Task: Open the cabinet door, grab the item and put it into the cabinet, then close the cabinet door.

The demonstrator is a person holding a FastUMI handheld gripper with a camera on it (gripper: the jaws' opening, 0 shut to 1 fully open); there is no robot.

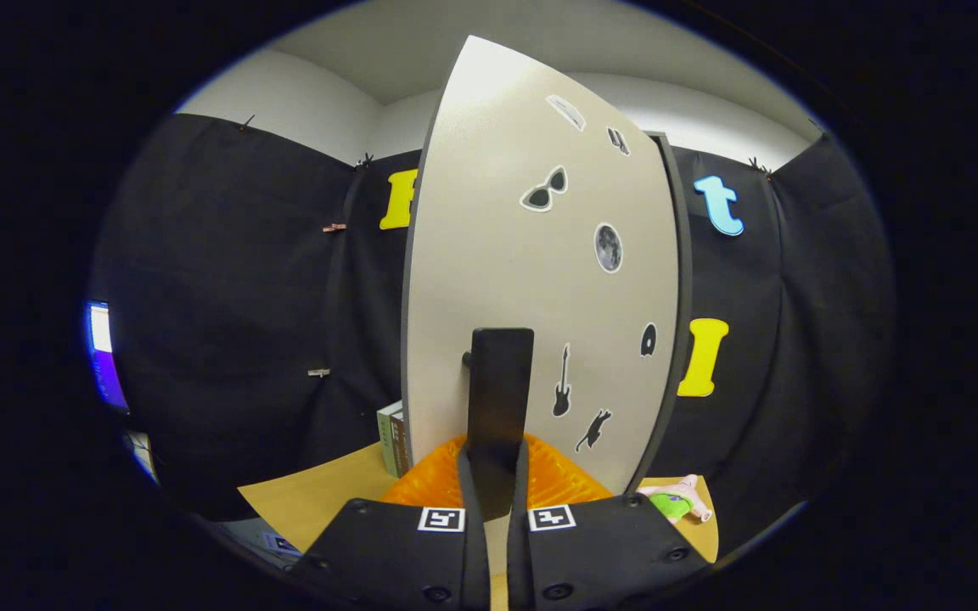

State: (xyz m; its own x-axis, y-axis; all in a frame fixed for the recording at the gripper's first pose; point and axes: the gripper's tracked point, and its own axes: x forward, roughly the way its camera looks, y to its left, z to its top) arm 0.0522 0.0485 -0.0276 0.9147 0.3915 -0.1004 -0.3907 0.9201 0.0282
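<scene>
Gripper (496,475) clamped on black handle (499,399), pale cabinet door (497,255) — sticker-dotted

Tan tabletop (319,501); books (393,439) standing upright at its far side; lit screen (103,356) well off beside the black cloth wall (226,322); white upper wall (302,102) above.

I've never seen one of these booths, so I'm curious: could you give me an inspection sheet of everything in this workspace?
Surface: tan tabletop, partly bare.
Job's things: pale cabinet door with stickers, swung edge-on; its dark vertical handle sits between the fingers; pink and green plush toy beside the door.
Clutter: orange ribbed item behind the handle; books standing beyond the door.
Claw: claw appears shut on the handle.
Cables: nothing seen.
Surroundings: black cloth wall; lit screen.
</scene>
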